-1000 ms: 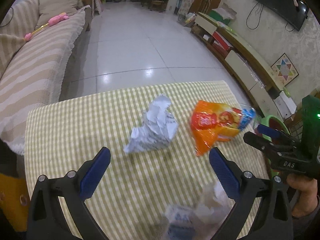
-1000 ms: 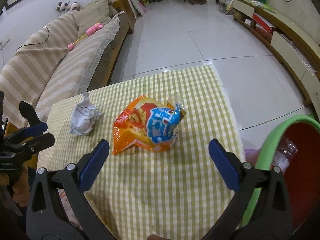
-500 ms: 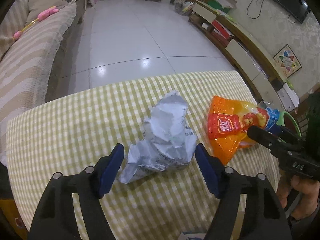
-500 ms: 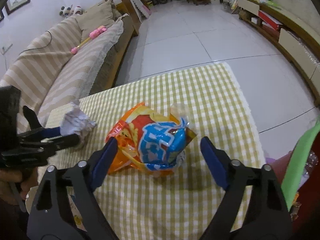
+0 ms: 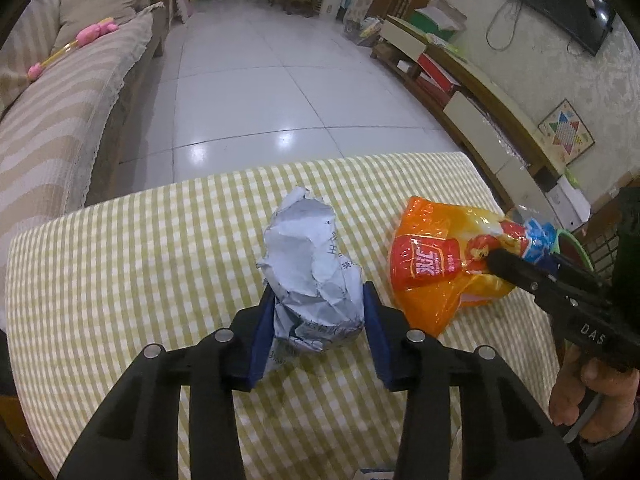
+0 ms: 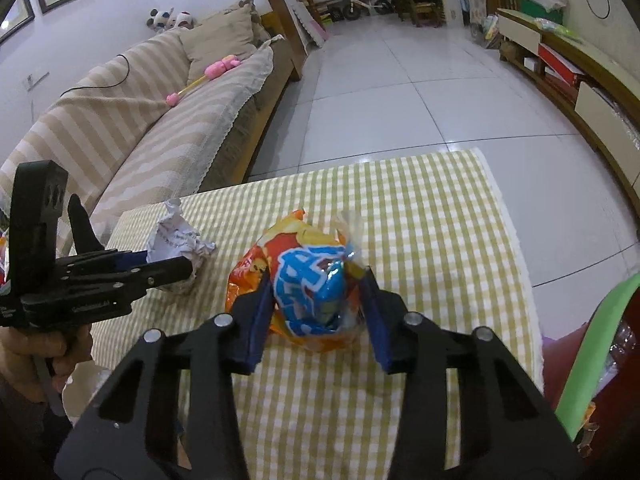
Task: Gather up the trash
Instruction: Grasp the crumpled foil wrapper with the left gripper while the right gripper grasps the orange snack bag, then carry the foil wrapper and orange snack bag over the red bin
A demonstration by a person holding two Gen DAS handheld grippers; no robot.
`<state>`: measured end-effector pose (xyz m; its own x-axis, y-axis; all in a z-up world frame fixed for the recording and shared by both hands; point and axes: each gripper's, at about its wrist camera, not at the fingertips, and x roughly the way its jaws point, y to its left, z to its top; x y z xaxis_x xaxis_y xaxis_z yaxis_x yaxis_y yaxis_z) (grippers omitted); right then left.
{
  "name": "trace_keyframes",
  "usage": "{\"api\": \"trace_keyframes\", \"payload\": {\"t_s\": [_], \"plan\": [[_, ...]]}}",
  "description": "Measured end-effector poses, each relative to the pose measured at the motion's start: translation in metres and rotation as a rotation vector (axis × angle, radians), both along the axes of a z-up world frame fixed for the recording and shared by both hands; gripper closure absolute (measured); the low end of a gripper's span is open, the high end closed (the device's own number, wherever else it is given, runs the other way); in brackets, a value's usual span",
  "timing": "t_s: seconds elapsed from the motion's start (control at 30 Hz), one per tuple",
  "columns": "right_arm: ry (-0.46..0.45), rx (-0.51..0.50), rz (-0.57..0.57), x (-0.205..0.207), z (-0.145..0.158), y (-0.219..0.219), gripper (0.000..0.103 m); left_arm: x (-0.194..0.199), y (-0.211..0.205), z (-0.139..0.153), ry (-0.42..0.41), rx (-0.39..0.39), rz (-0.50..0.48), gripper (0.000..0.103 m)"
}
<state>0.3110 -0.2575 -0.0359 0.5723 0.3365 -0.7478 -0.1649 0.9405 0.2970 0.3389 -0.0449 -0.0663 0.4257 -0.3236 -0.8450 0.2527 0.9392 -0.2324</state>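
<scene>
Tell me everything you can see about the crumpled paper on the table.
The crumpled paper is a grey-white wad with dark printed characters, creased all over, standing tall on the green checked tablecloth. The left gripper has just been closing and its blue pads press its lower sides. It sits apart from the orange snack bag.

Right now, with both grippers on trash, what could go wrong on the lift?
1. The right gripper, whose jaws have just been closing, pinches only the near end of the puffy snack bag; slick film could slide out.
2. The left gripper, jaws also just closing, squeezes loose crumpled paper, which may compress and slacken the hold.
3. The bin sits past the table's right edge; a drop on the way lands on the floor.
</scene>
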Motion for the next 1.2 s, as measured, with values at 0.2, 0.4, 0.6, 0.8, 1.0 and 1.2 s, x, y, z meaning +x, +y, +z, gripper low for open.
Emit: {"api": "trace_keyframes", "payload": {"t_s": [0.2, 0.4, 0.6, 0.8, 1.0, 1.2], "plan": [[-0.053, -0.022, 0.020, -0.014, 0.020, 0.008, 0.064, -0.016, 0.007, 0.019, -0.037, 0.003, 0.020, 0.065], [-0.110, -0.031, 0.014, -0.032, 0.049, 0.011, 0.064, -0.046, 0.028, 0.051, -0.075, -0.025, 0.082, 0.065], [-0.133, -0.003, -0.025, -0.065, 0.078, -0.003, 0.064, -0.087, 0.045, 0.081, -0.113, -0.049, 0.123, 0.065], [-0.144, 0.007, -0.088, -0.104, 0.098, -0.028, 0.064, -0.118, 0.039, 0.108, -0.145, -0.054, 0.109, 0.065], [-0.160, -0.016, -0.110, -0.135, 0.123, -0.046, 0.064, -0.145, 0.013, 0.129, -0.171, -0.048, 0.071, 0.065], [-0.165, -0.028, -0.139, -0.154, 0.135, -0.066, 0.064, -0.162, -0.019, 0.138, -0.175, -0.047, 0.028, 0.065]]}}
